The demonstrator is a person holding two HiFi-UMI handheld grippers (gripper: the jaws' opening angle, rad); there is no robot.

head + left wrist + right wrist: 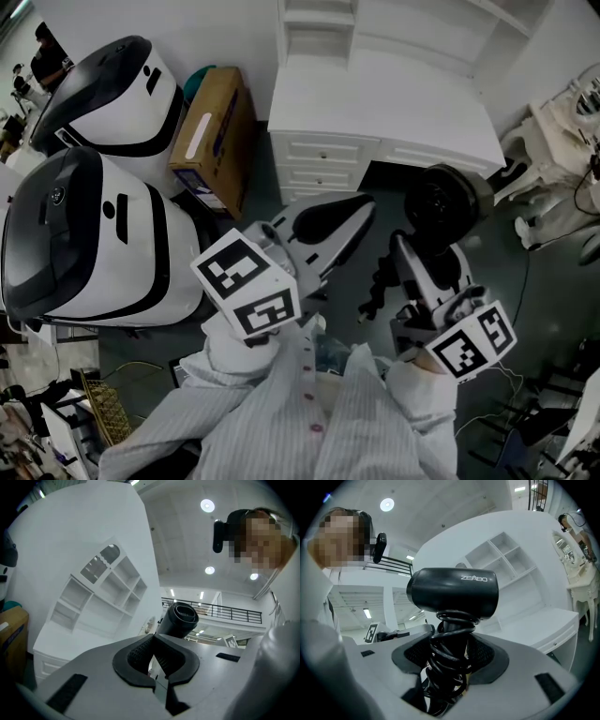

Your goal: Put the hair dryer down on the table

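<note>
Table (394, 94), white with drawers (323, 150), is the goal: I judge the load should go forward over its top, sink slowly, and only then be released. Hair dryer (452, 592) hangs before the table's front edge, barrel level and crosswise, handle pointing back into right gripper (450, 660), clamped on the cord-wrapped handle. Left gripper (154, 660) is closed, empty.

Right tongs (450, 660) clamp the black hair dryer (452, 592) by its handle (cord (445, 677) coiled round it); white shelves (506, 559) stand behind.
</note>
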